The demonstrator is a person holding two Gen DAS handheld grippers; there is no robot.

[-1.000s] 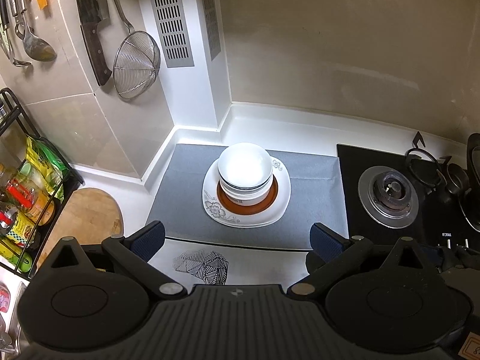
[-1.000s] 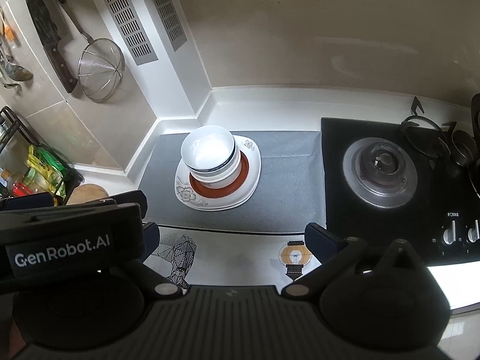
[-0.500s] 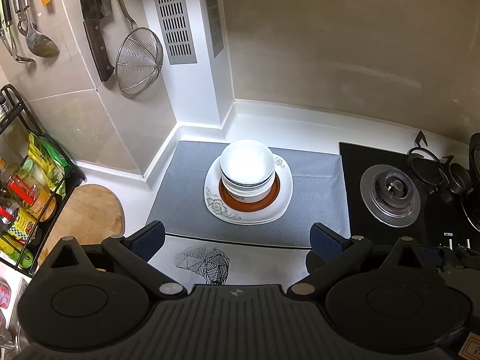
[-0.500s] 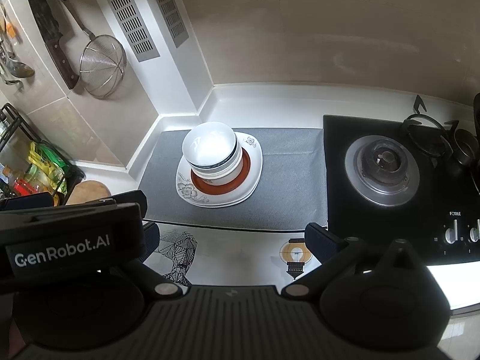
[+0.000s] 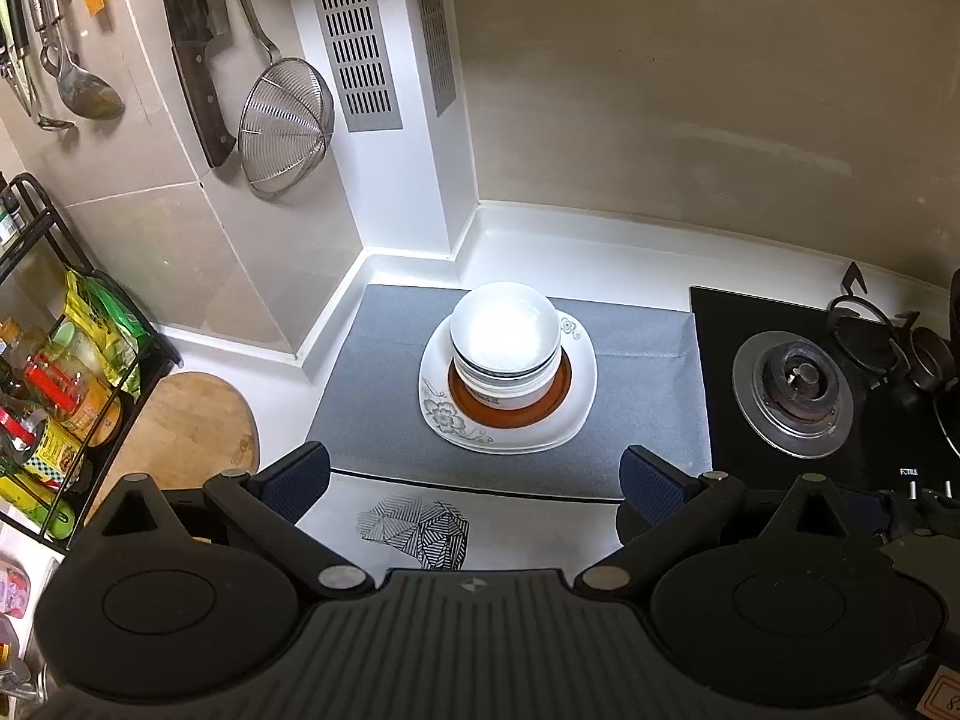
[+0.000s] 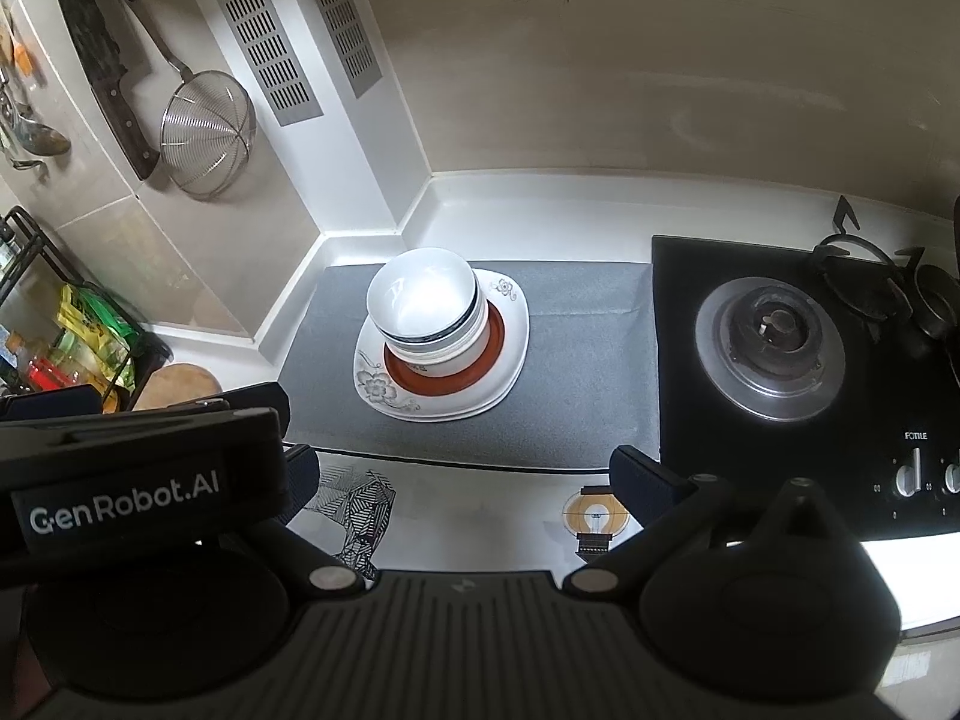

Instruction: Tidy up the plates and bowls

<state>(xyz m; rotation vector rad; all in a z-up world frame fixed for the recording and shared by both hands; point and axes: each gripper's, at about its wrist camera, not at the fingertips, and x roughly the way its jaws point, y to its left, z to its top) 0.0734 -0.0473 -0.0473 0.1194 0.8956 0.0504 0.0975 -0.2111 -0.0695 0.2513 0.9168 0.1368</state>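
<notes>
Both views have drawn back from the bowls [image 5: 505, 336], which sit stacked on plates [image 5: 576, 414] on the grey mat [image 5: 372, 414] of the white counter [image 5: 600, 252]; the left claw [image 5: 474, 477] gapes empty, while from the right, the left claw's body hides the right claw's [image 6: 465, 474] left finger, pads apart, stove [image 6: 771, 348] beside.

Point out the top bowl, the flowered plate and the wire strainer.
top bowl [image 5: 503, 330]: left wrist view, inside of the bowl.
flowered plate [image 5: 444, 420]: left wrist view, flower on the near-left rim.
wire strainer [image 5: 286, 126]: left wrist view, middle of the mesh basket.
</notes>
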